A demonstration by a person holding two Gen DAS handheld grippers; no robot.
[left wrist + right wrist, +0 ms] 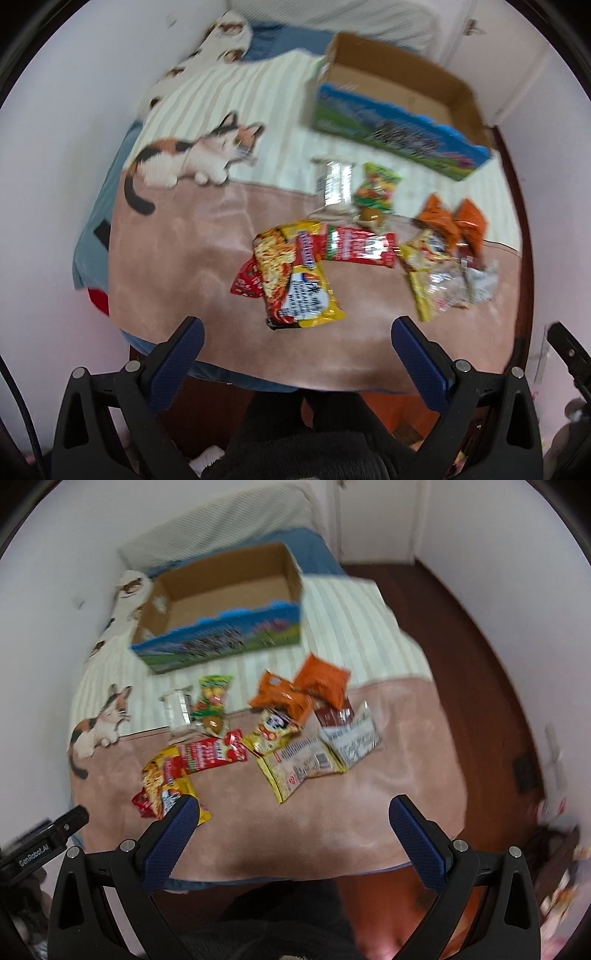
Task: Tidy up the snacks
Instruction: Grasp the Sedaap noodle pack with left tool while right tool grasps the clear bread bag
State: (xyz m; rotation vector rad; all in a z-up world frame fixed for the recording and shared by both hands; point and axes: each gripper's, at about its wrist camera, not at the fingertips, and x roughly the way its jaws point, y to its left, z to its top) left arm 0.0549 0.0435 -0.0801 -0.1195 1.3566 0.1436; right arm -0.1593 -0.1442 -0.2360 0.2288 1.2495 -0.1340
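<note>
Cardboard box (221, 590) sits empty on the bed's blanket (369, 812), snack packets (303, 760) scattered just before it; left hand-held gripper (295, 332) and right hand-held gripper (293, 810) hover wide, holding nothing.

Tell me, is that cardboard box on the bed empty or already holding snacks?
Empty. The cardboard box shows only its bare brown floor, and the snack packets all lie outside on the blanket.
</note>
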